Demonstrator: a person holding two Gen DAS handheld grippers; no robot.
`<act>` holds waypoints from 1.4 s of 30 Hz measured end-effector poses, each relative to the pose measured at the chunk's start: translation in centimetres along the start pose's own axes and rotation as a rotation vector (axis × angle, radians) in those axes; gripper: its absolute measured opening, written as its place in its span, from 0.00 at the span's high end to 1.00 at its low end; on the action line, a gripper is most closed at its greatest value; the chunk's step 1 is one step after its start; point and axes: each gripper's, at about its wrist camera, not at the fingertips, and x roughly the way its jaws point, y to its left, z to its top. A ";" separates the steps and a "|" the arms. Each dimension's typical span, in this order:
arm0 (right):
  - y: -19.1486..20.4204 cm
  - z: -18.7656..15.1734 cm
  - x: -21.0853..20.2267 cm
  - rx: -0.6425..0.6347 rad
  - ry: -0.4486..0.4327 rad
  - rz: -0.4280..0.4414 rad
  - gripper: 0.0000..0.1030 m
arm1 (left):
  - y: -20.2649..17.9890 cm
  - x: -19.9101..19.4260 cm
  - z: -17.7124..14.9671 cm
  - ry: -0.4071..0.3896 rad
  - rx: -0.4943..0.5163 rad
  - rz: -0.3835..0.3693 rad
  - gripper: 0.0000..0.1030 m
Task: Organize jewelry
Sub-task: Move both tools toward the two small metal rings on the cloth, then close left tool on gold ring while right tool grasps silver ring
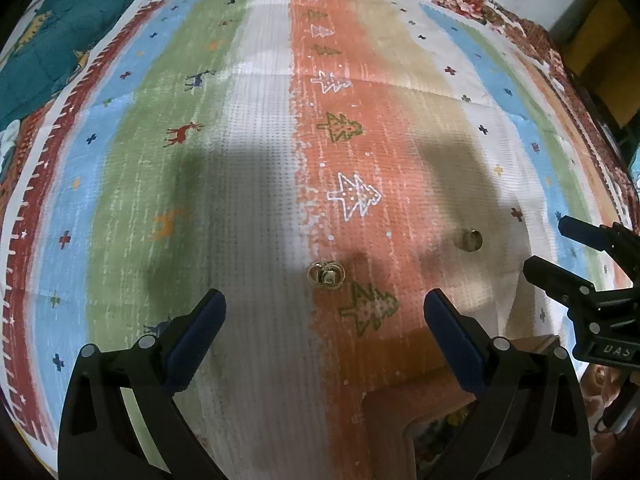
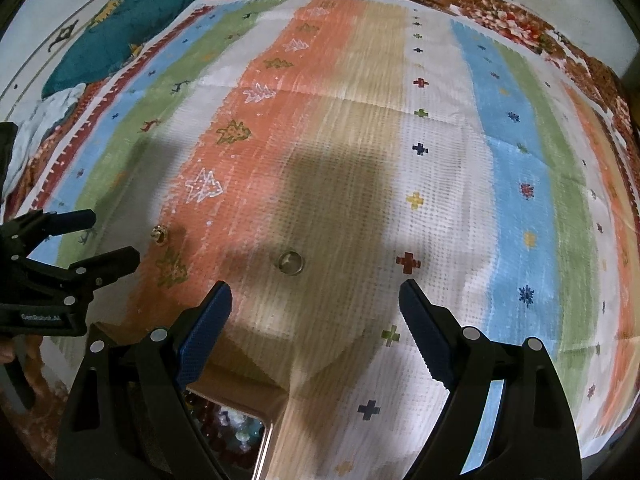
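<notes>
Hovering over the striped cloth (image 1: 256, 160), the left gripper (image 1: 325, 312) points fwd and down w/ jaws spread wide, nothing between them. Blue pads (image 1: 196, 332) face inward; neither touches the cloth as far as the left wrist view shows. Small gold earring pair (image 1: 327, 275) lies on the cloth just ahead of the fingertips, roughly centred in the gap, at the edge where the white stripe meets the orange one. Not touched by either finger.

Right gripper (image 2: 316, 296) hangs in a similar pose, angled down at the cloth, jaws also wide apart and holding nothing. Gold ring (image 2: 291, 262) sits on the tan stripe just ahead of its left finger, closer to that side than the other, apart from both pads. Same ring (image 1: 471, 240) shows in the left wrist view, to the right of the earrings, well apart from them. The earrings (image 2: 159, 235) appear small at left in the right wrist view, near the other gripper.

Each gripper is seen from the other's cam: right one (image 1: 580, 276) at the right edge, left one (image 2: 80, 256) at the left edge, both w/ fingers parted.

Wooden jewelry box (image 2: 240, 396) lies near the bottom, below the right gripper's left finger; beads or trinkets inside, too blurred to ID. Its corner (image 1: 404, 396) also shows under the left gripper's right finger. Teal quilt (image 1: 60, 40) bunched at far left.
</notes>
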 end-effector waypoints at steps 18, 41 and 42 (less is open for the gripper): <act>-0.7 1.3 3.1 0.009 0.039 0.000 0.17 | -0.6 1.9 0.9 0.026 0.031 0.014 0.06; -0.1 2.2 6.5 -0.021 0.081 -0.006 0.19 | -0.8 4.3 0.8 0.077 0.054 0.024 0.30; -0.1 2.1 6.6 -0.023 0.086 -0.006 0.26 | -0.8 4.4 0.8 0.076 0.057 0.029 0.30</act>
